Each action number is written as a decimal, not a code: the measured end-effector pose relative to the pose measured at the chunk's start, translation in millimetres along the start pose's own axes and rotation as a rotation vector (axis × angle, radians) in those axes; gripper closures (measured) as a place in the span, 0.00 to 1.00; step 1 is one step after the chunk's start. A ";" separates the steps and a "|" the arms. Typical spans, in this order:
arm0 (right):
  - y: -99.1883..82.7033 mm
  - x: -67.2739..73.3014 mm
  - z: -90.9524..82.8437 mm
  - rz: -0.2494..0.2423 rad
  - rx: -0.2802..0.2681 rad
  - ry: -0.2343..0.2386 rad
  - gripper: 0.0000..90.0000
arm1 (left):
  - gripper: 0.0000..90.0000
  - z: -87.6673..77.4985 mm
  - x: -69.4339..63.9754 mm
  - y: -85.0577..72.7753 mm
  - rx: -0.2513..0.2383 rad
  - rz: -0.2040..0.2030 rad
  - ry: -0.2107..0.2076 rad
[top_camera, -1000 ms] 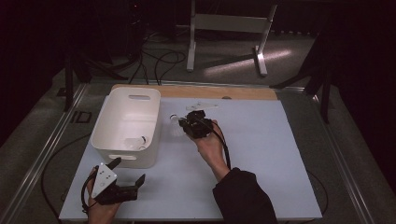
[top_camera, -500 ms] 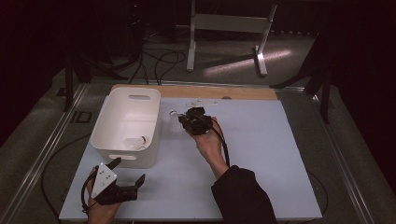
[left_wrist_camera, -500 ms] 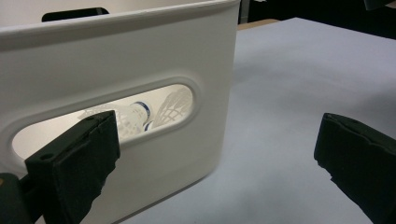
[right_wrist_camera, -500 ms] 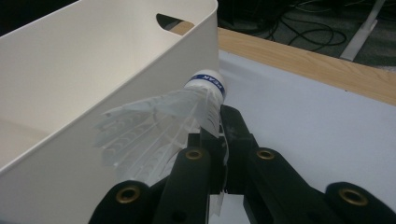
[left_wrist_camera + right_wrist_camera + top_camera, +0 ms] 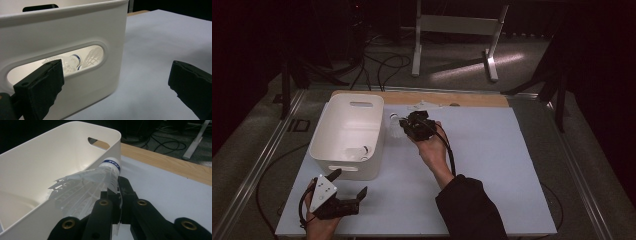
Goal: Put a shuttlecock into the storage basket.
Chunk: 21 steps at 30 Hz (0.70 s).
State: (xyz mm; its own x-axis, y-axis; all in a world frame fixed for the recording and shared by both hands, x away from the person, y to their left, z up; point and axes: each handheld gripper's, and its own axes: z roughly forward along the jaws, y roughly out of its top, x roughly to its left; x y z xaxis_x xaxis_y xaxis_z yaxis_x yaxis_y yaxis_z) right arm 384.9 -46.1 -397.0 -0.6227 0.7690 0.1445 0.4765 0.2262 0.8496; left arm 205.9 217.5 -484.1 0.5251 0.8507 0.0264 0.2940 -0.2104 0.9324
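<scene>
Since the earlier high view, the right gripper (image 5: 404,126) has edged left toward the bin (image 5: 348,134) near the table's (image 5: 512,165) far edge. Right gripper view: jaws clamped on a white feathered, blue-banded shuttlecock (image 5: 85,187) beside the bin's rim. Left gripper (image 5: 112,92) view: jaws wide apart, holding nothing

High view: dim, dark surround; table (image 5: 512,165) pale and evenly lit; bright patch on floor, upper centre. Left gripper view: bin (image 5: 75,42) glows through handle slot; near jaws soft-focused. Right gripper view: bin interior bright, upper corners dark, foreground slightly blurred.
</scene>
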 end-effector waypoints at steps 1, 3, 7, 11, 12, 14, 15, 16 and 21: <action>0.6 0.2 0.1 0.000 -0.002 0.001 1.00 | 0.01 0.0 0.0 0.0 0.000 0.000 0.000; 1.8 0.5 0.1 0.000 -0.005 0.000 1.00 | 0.01 0.1 0.0 0.0 0.000 0.000 0.000; 3.6 0.7 0.5 0.003 -0.005 0.002 1.00 | 0.01 0.2 0.0 0.0 0.001 0.001 -0.001; 5.8 0.7 0.5 0.006 -0.009 0.004 1.00 | 0.01 0.2 0.0 0.0 0.001 0.001 0.000; 6.6 0.7 0.3 0.006 -0.011 0.005 1.00 | 0.01 0.2 0.0 0.0 0.000 0.001 0.000; 9.2 2.0 0.1 0.005 -0.013 0.005 1.00 | 0.01 0.2 -0.1 -0.1 -0.001 -0.001 -0.001; 9.2 2.0 0.1 0.005 -0.013 0.005 1.00 | 0.01 0.2 -0.1 -0.1 -0.001 -0.002 -0.001; 10.7 2.8 -0.1 0.000 -0.017 0.007 1.00 | 0.01 0.2 -0.1 -0.1 0.000 -0.001 -0.001; 13.0 5.0 0.2 -0.003 -0.019 0.008 1.00 | 0.01 0.2 -0.1 -0.1 0.000 -0.002 -0.001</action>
State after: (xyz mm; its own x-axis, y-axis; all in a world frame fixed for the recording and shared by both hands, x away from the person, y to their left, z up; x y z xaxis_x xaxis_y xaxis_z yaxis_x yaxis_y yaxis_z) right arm 388.1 -39.3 -385.4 -0.6289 0.7637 0.1458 0.4626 0.2168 0.8596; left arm 205.9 217.4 -484.3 0.5256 0.8504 0.0245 0.2948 -0.2091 0.9324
